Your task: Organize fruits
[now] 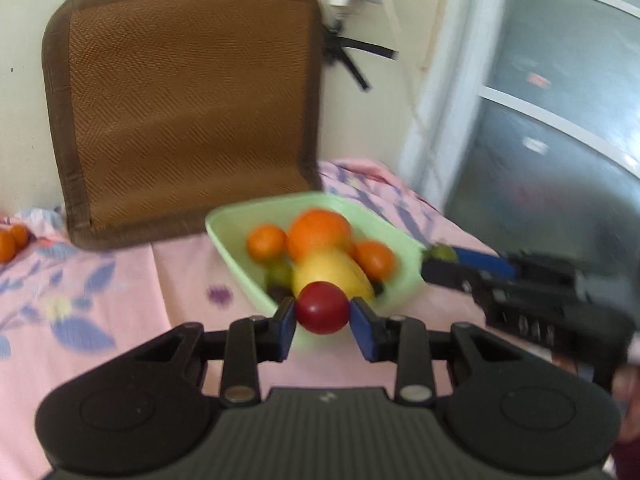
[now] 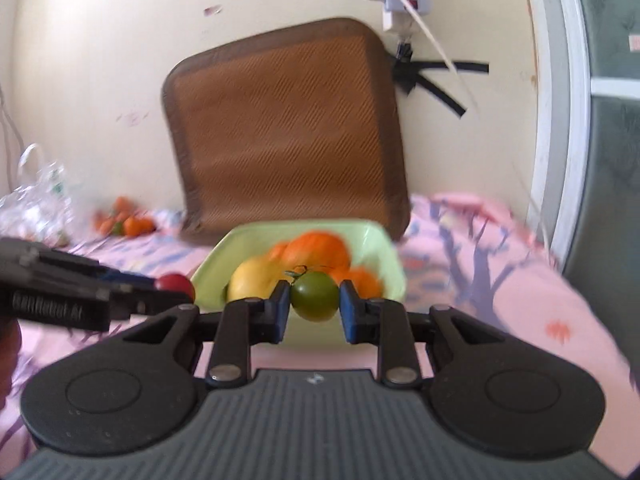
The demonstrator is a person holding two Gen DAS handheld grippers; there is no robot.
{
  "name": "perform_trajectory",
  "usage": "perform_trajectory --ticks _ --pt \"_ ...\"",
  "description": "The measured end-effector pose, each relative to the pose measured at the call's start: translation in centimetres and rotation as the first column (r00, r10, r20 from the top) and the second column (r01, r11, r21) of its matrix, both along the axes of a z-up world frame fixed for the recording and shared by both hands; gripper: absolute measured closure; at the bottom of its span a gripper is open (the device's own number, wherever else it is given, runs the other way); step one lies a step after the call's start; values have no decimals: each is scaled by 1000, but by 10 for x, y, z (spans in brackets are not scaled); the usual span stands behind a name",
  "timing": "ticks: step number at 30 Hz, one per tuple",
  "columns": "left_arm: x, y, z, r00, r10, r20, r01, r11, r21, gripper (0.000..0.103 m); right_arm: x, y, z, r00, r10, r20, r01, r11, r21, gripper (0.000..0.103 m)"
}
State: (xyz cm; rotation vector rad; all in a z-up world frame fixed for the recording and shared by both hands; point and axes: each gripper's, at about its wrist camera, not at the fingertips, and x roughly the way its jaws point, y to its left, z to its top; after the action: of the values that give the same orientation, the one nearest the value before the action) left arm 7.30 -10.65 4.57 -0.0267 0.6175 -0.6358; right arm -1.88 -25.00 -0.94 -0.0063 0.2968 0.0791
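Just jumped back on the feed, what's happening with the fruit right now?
Each handheld gripper is carrying one fruit near the green bowl. The left gripper is shut on a red tomato, and the right gripper is shut on a green tomato. The bowl sits on a pink floral cloth and already holds several oranges and a yellow fruit. A few more oranges lie loose by the wall. Both views are motion-blurred.

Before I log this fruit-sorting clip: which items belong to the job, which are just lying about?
Job: left gripper holding round red fruit; right gripper holding round green fruit; pale green plastic bowl of fruit.
Lying about: brown woven cushion, clear plastic bag.
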Motion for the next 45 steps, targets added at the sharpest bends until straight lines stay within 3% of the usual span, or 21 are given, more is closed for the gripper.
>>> perform_trajectory --ticks 5,11,13,19,22,26,30,34,38,45 --pt "47 -14 -4 997 62 -50 -61 998 25 72 29 2 -11 1000 -26 17 27 999 -46 73" --pt "62 -16 -11 993 102 -66 -99 994 34 69 29 -4 -23 1000 -6 30 6 1000 -14 67" --pt "55 -16 -7 993 115 -39 -114 993 38 63 27 -6 -21 999 -5 52 5 1000 1 60" --pt "15 0 9 983 178 39 -179 983 36 59 6 -19 -7 994 -61 90 50 991 124 60" --pt "-15 7 6 974 212 79 -218 973 78 44 -14 -25 -7 991 -119 56 103 970 222 60" --pt "-46 9 -12 968 244 63 -251 960 128 41 -40 -18 -24 990 -138 -40 143 936 322 60" --pt "-62 12 -29 963 269 -3 -265 950 166 37 -58 6 -40 988 -109 -106 136 945 298 59" --pt "-80 22 -36 950 312 10 -309 934 181 1 -68 21 -46 988 -93 -126 126 950 286 53" --pt "-94 30 -37 941 338 23 -337 924 182 0 -78 31 -48 988 -82 -129 116 954 277 53" --pt "-97 42 -42 926 377 -27 -364 908 208 0 -83 42 -47 987 -68 -146 107 955 277 51"
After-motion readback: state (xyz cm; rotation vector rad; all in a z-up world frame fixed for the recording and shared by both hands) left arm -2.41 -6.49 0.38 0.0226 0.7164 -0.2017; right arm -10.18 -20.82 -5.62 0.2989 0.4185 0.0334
